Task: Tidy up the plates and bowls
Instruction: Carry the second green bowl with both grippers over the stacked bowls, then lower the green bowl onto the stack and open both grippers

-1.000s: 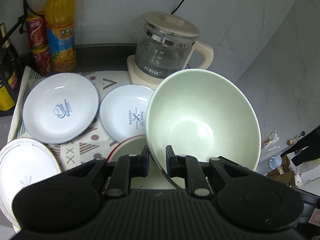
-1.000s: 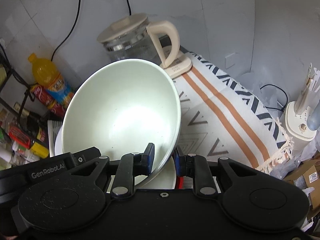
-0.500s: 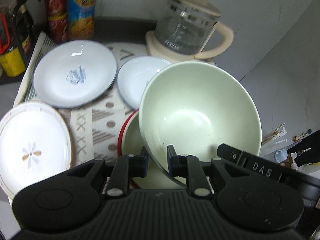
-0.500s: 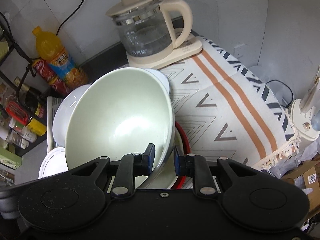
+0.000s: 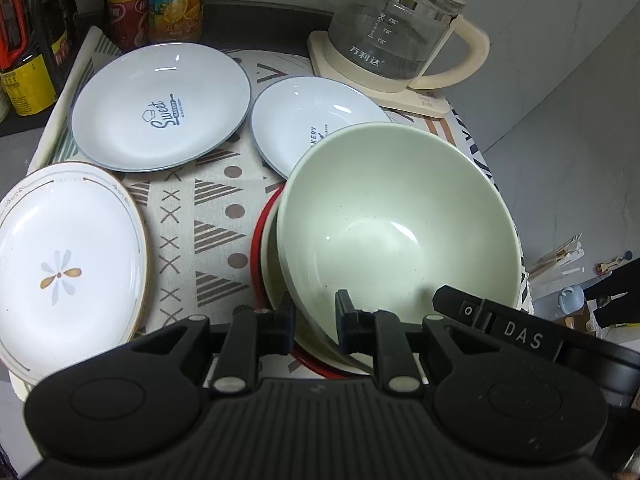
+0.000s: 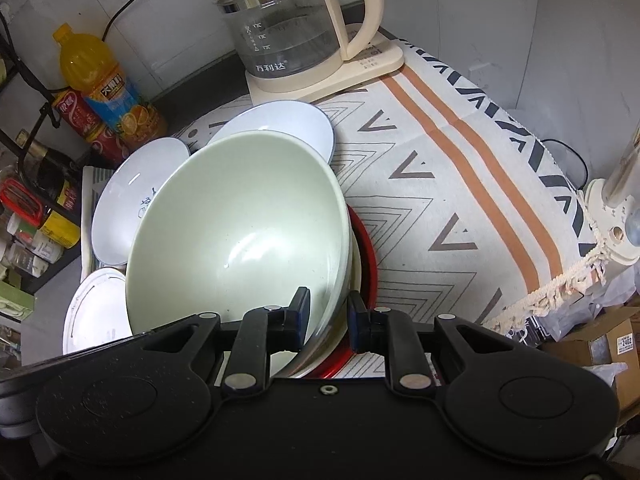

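Now that the green bowl (image 5: 396, 224) has sunk from mid-air into the red-rimmed bowl (image 5: 258, 248), both grippers (image 5: 316, 316) (image 6: 329, 320) still pinch its rim, so nesting looks nearly finished.

— How many dishes do you have in front of you?
— You've got two bowls, the green bowl (image 5: 392, 216) and the red-rimmed bowl (image 5: 266, 248) under it, and three plates: the large blue plate (image 5: 160, 104), the small blue plate (image 5: 312, 116) and the flower plate (image 5: 64, 264).
— Anything else?
— One kettle (image 5: 392, 28) and one juice bottle (image 6: 100, 80).

The black two-finger left gripper (image 5: 315, 322) points steeply down, its jaws almost closed, pinching a thin rim. The black two-finger right gripper (image 6: 328, 320) does the same, tilted downward.
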The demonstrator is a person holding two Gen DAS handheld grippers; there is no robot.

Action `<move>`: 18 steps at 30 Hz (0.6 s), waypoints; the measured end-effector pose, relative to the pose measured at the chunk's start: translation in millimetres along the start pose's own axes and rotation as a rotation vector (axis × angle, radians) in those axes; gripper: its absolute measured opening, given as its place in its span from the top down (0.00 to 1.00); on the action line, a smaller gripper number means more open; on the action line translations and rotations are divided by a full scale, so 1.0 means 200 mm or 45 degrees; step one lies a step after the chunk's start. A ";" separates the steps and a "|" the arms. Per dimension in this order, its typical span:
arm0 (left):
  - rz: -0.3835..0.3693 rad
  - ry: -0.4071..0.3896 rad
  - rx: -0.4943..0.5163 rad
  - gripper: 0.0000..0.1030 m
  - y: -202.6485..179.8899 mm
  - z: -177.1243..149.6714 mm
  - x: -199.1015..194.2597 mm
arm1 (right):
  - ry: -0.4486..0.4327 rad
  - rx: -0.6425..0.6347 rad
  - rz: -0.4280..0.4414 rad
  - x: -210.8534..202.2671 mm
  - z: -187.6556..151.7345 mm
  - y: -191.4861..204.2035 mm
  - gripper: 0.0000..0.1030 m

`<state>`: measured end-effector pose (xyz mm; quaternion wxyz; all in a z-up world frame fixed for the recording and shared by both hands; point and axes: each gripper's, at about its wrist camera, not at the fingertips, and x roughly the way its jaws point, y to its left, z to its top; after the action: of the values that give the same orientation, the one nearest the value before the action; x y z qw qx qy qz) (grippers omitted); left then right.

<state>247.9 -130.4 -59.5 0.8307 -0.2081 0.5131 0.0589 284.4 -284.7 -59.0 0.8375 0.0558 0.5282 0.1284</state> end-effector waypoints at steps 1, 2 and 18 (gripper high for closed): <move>0.006 -0.001 0.011 0.83 -0.01 0.00 0.00 | 0.003 -0.003 -0.003 0.00 0.00 0.00 0.81; 0.011 0.000 0.019 0.83 -0.01 0.00 0.00 | 0.005 -0.001 -0.005 0.00 0.00 0.00 0.80; 0.101 -0.052 0.058 0.69 -0.03 0.01 -0.03 | -0.044 0.047 0.032 -0.10 -0.01 -0.10 0.69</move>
<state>247.7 -134.0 -51.8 0.8424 -0.1672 0.5053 0.0845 276.7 -308.6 -47.4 0.8435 0.0803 0.5154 0.1282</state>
